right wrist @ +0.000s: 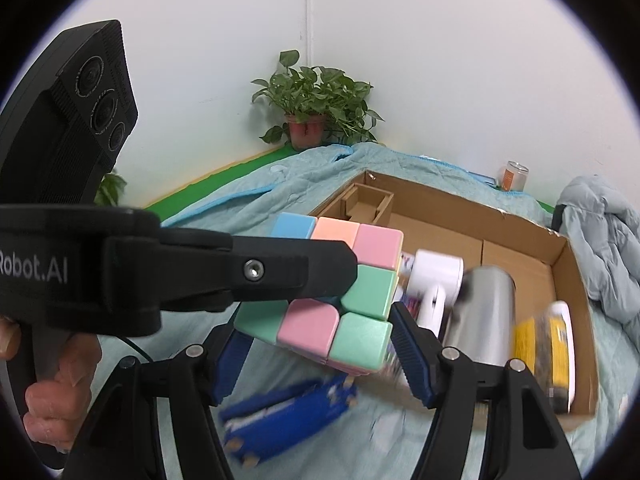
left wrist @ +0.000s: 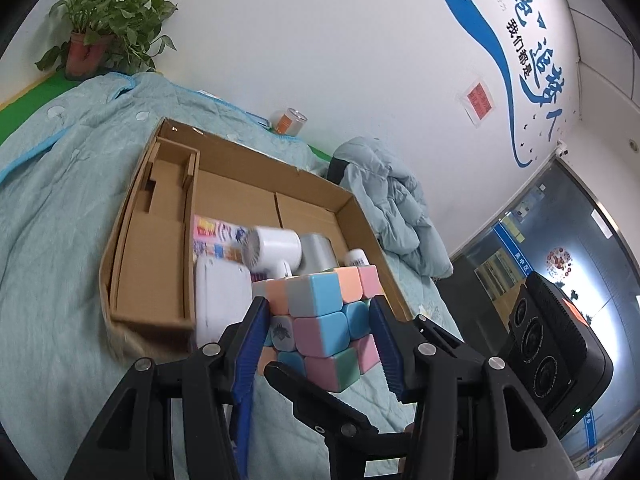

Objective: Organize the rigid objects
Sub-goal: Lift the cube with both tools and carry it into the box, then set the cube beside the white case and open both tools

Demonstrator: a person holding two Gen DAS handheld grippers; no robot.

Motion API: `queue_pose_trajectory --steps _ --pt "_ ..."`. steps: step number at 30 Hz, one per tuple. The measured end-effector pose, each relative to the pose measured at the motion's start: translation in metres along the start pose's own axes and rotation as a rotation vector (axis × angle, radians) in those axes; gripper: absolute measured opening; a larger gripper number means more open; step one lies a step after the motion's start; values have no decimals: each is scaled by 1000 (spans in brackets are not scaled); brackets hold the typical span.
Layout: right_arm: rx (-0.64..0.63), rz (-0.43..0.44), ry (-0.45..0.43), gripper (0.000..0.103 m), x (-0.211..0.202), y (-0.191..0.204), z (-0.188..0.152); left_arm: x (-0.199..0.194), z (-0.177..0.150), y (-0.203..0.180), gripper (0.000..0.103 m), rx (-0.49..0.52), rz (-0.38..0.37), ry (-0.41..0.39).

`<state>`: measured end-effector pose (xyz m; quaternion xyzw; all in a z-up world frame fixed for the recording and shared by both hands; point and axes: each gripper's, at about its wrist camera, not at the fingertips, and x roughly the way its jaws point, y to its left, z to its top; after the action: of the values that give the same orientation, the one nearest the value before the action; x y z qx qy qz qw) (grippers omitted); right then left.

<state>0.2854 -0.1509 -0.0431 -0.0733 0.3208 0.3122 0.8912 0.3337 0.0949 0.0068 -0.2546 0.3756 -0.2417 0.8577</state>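
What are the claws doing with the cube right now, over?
Both claws shut on puzzle cube: left claw, right claw. Cube in the air, near cardboard box. White mug and steel cup already inside.

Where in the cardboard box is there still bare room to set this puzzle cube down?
The far half of the cardboard box floor is bare, between the back wall and the white mug, and so is the divided compartment on its left. The near end is crowded: mug, steel cup, white container, printed packets. The cube would fit deeper in.
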Motion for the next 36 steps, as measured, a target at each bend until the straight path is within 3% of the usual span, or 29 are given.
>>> queue_pose_trajectory --steps 5,9,13,17,21,23,28,30,33,36 --pt "23 18 28 66 44 -23 38 35 64 33 49 -24 15 30" --pt "44 39 105 66 91 -43 61 72 105 72 47 -76 7 89" --pt "77 38 184 66 128 -61 64 112 120 104 47 -120 -4 156" --pt "115 30 242 65 152 -69 54 138 120 124 45 -127 11 192" --pt "103 -12 270 65 157 -68 53 149 119 135 42 -149 -23 207" --pt "110 -21 276 66 153 -68 53 152 116 138 25 -124 11 223" --pt "105 3 248 64 136 -64 51 154 111 142 25 -125 -9 233" --pt "93 -23 258 53 137 -63 50 154 110 140 25 -116 4 233" --pt "103 -24 272 49 138 -66 50 152 106 137 26 -106 20 237" --pt "129 -39 258 48 130 -69 49 148 102 132 36 -116 53 250"
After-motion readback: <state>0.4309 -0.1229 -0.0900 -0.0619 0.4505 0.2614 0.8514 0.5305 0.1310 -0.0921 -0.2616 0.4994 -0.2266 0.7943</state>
